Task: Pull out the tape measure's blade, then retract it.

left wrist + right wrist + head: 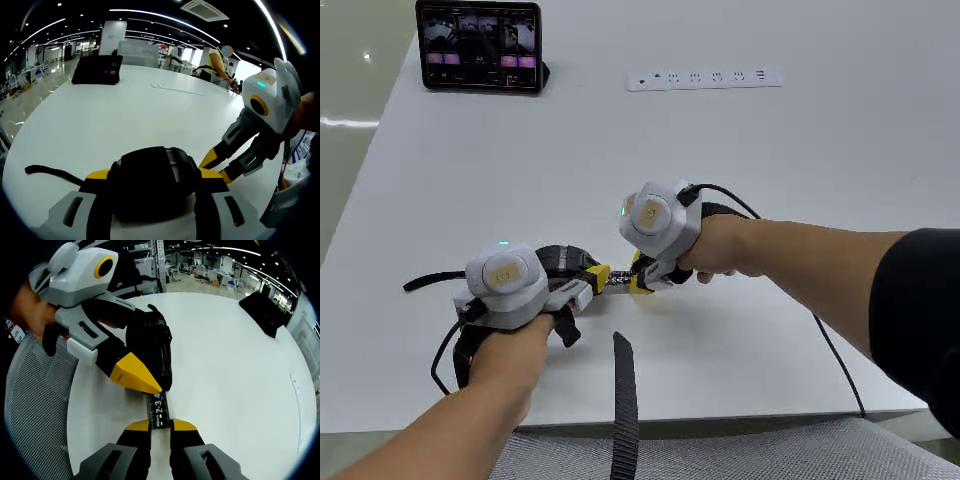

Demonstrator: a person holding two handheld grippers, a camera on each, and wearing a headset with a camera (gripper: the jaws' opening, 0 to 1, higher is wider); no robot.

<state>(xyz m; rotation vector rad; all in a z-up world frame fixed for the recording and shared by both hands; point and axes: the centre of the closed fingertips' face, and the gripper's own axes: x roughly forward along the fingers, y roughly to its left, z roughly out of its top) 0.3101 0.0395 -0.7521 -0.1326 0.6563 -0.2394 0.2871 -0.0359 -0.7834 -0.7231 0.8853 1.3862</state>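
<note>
- The left gripper (152, 176) has its jaws closed about halfway, one yellow tip pressed to each side of the black tape measure case (150, 192).
- The tape measure case sits at the near side of the white table (740, 170), left of centre.
- The right gripper (160, 426) has its jaws almost fully closed, pinching the end of the blade (158, 409) between the yellow tips.
- Only a short stretch of blade is out. The marks 2, 3 and 4 read clearly between the case mouth and the right jaws.
- I cannot tell whether the blade touches the table.
- The two grippers sit close together, tips near each other but apart, with the blade running left to right between them.
- A black lanyard (50, 172) trails from the case to the left along the table.
- A tablet (480, 45) with a lit screen stands at the far left.
- A white power strip (705, 78) lies at the far side, right of the tablet.
- A black webbing strap (623, 400) crosses the near table edge.
</note>
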